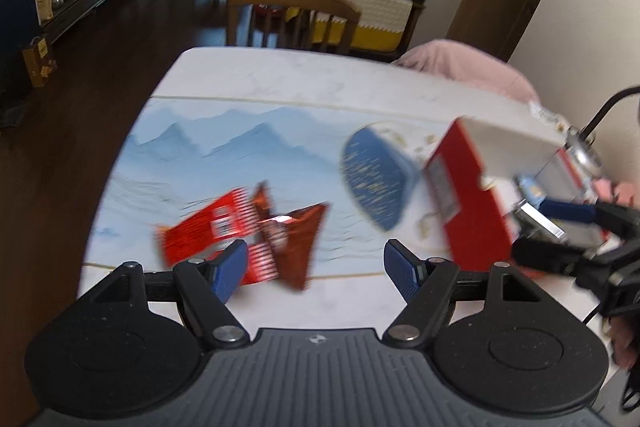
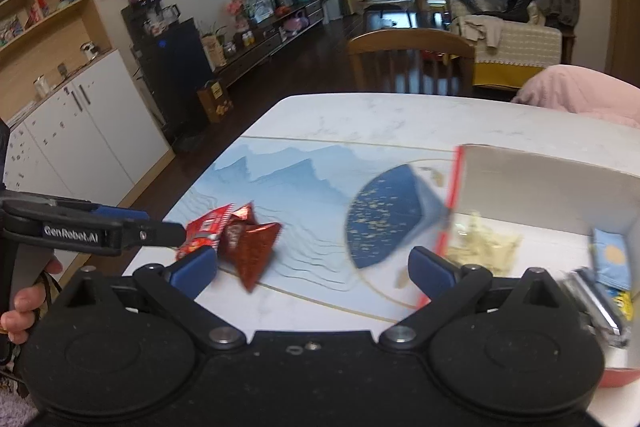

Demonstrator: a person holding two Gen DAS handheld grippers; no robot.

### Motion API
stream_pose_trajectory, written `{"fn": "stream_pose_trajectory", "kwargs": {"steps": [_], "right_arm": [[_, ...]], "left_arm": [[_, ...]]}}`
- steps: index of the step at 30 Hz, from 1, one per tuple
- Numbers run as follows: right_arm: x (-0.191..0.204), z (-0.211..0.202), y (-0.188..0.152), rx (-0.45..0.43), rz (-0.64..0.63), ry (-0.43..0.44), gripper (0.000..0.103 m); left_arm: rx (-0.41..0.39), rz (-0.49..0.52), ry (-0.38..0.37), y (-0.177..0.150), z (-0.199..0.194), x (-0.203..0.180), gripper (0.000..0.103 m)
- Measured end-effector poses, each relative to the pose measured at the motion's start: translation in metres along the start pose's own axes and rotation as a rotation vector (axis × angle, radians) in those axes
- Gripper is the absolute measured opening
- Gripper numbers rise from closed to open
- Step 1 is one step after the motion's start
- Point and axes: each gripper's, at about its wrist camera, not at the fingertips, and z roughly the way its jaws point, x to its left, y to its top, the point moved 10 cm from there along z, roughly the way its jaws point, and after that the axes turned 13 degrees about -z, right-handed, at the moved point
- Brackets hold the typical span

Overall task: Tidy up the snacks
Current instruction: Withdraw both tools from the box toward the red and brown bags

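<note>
Snacks partly boxed, red packets left out on the table.

Left wrist view: my left gripper [image 1: 316,267] is spread open and holds nothing; the red snack packets [image 1: 248,231] lie just ahead of its left finger, shiny, crumpled and overlapping, while the red box [image 1: 472,195] sits ahead to the right with my right gripper [image 1: 560,227] at it, its jaw state unclear.
Right wrist view: my right gripper [image 2: 312,267] is open and empty; the box [image 2: 540,187] lies ahead-right, already holding what look like a few packets, though blur hampers me.
</note>
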Motion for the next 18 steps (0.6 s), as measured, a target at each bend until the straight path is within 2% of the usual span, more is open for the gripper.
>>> {"fn": "stream_pose_trajectory", "kwargs": {"steps": [7,9,11,18], "right_arm": [[0.037,0.04,0.008,0.054,-0.086,0.029,0.102],[0.042,0.051,0.009,0.073,-0.102,0.032,0.102],[0.047,0.061,0.011,0.085,-0.117,0.037,0.102],[0.055,0.097,0.014,0.148,-0.177,0.045,0.102]], "left_arm": [[0.035,0.1,0.056,-0.004,0.018,0.053,0.074],[0.085,0.133,0.05,-0.009,0.028,0.061,0.074],[0.122,0.165,0.035,-0.015,0.036,0.066,0.074],[0.117,0.308,0.02,-0.018,0.054,0.065,0.074]]}}
